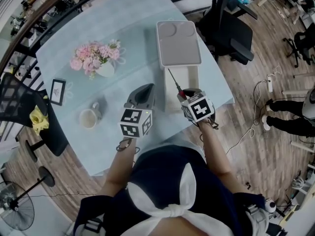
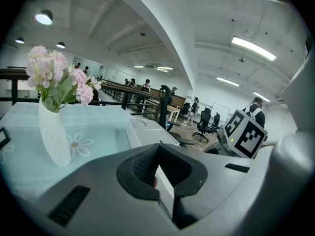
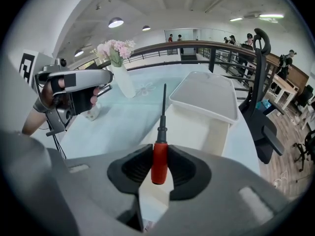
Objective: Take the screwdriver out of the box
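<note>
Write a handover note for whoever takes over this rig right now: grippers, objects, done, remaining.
Right gripper: shut on the screwdriver, red handle between the pads, shaft pointing away.
Left gripper: shut, empty, beside the box.
Box: open on the table, lid lying beyond it.
Done: screwdriver gripped and raised over the box.
Left: carry it clear and set it down, probably on the table.

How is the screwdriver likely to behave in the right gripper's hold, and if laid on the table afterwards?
The screwdriver looks stiff and probably light: its thin shaft stands straight out from the right gripper. Gripped only by its smooth red handle, it might pivot in that hold. Its round handle would likely roll on the table.
</note>
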Available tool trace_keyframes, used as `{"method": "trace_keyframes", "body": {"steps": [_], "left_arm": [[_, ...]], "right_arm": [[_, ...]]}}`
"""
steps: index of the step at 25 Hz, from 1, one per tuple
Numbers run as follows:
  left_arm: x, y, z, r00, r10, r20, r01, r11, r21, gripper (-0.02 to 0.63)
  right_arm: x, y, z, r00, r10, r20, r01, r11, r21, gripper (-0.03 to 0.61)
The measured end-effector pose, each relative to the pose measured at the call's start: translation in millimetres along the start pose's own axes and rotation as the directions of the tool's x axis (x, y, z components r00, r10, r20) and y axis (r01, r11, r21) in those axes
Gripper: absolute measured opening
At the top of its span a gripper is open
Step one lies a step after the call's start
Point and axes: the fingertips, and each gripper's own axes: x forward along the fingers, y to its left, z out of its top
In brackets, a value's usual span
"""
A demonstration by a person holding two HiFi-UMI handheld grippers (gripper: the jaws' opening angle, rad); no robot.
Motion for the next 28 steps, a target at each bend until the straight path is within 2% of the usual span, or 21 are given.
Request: {"method": "trace_keyframes", "body": {"steps": [13,28], "left_arm": [[-8.3,-10.1,5.9,1.0,-0.007,0.014,0.007,1.0,0.026,0.017],[-14.2,-17.4,10.9,0.999,-0.023,0.023,0.022,0.999,0.049,0.016]], "right_arm": [[-29.8,13.4,24.2,0.994,0.008,0.107,-0.005,0.999,-0.034,0.095],[-68.0,26.0,51.3,0.97,0.015,0.242,-0.003,0.999,-0.052,0.095]]}}
